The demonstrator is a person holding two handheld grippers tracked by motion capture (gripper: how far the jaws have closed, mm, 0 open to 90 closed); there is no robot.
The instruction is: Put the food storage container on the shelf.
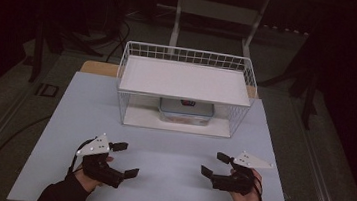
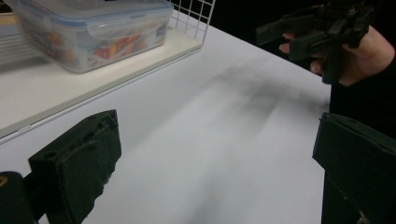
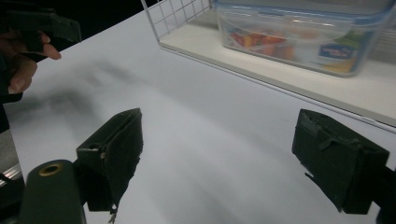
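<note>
the white tabletop [image 1: 158,179] carries a white wire rack [image 1: 185,88] at its far middle. the rack has a flat white top shelf [image 1: 186,79] and a white base board [image 1: 176,122]. its front is open toward the person, while wire mesh walls stand at the sides and back.

a clear plastic container [image 1: 186,111] with a blue-trimmed lid sits on the base board, under the top shelf, roughly centred. in the left gripper view the container [image 2: 93,32] shows coloured contents that are too blurred to identify, and in the right gripper view it [image 3: 303,35] carries a label on one end wall. the lid is on.

the left hand-held gripper [image 1: 125,160] is held low over the near left part of the tabletop, its jaws spread wide with nothing between them. the left gripper view confirms bare tabletop between the two black jaws. the right hand-held gripper [image 1: 214,165] is held low over the near right part, its jaws likewise spread and empty. the two point inward and slightly forward, well apart from each other and from the rack.

a grey three-cornered plate tops each one. the surroundings beyond the tabletop are dark; a table frame [image 1: 215,14] stands on the floor behind the rack.
</note>
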